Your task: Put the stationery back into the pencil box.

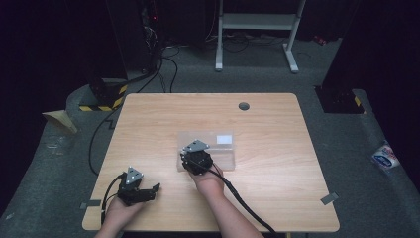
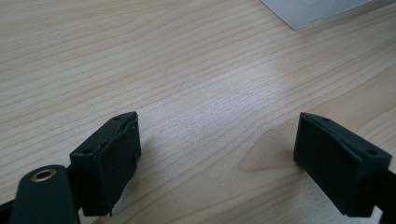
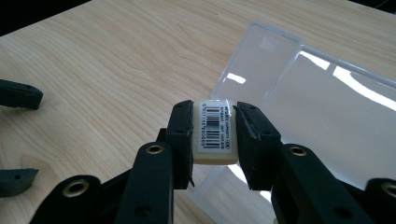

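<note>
A small cream block with a barcode label [image 3: 215, 133] sits clamped between the pads of my right gripper [image 3: 215, 116], which is shut on it. The block hangs over the near corner of a clear plastic case [image 3: 317, 107] lying flat on the wooden table. From above, the right gripper [image 1: 197, 159] is over the case's [image 1: 223, 146] left front part. My left gripper [image 1: 147, 192] rests near the table's front left, jaws wide open with bare wood between them [image 2: 217, 140]. A corner of the case [image 2: 313, 9] shows far ahead of it.
The wooden table [image 1: 148, 124] has a round cable hole [image 1: 243, 106] at the back. Grey tape strips mark its front corners [image 1: 329, 198] [image 1: 90, 204]. A white stand [image 1: 257, 22] and cables lie on the floor beyond. The left gripper's fingers [image 3: 18, 93] show beside the right gripper.
</note>
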`<state>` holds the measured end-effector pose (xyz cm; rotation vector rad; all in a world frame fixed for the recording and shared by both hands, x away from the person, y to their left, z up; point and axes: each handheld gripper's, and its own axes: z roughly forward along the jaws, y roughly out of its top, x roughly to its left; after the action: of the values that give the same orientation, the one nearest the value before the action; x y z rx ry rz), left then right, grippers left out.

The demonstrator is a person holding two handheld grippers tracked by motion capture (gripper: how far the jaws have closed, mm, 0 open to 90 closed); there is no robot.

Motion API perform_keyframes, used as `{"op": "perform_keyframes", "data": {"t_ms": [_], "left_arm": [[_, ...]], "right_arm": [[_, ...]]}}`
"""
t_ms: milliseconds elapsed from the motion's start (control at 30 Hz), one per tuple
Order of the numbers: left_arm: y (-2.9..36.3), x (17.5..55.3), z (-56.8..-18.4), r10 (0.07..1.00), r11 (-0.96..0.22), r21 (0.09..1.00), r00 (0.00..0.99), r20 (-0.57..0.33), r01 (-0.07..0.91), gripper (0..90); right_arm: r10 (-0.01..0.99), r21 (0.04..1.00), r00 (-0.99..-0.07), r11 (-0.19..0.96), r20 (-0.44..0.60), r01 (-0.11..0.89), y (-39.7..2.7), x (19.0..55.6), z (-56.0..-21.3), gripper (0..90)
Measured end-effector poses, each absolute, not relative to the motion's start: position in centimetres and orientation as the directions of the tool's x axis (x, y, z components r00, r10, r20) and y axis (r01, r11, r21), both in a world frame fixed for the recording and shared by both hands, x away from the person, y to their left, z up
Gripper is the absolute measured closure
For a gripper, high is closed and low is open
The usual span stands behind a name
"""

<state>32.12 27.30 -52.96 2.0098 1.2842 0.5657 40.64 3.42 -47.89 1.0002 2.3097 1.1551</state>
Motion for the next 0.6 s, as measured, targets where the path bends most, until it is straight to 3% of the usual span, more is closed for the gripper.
{"op": "perform_keyframes", "data": {"t_ms": [600], "left_arm": [[27.3,32.1,-53.0,0.907,-0.287,0.736,0.422,0.003,0.613,15.1]], "right_arm": [[0.738,0.77,-0.675,0.44,-0.017,0.462,5.1,42.0,-49.5,67.4]]}}
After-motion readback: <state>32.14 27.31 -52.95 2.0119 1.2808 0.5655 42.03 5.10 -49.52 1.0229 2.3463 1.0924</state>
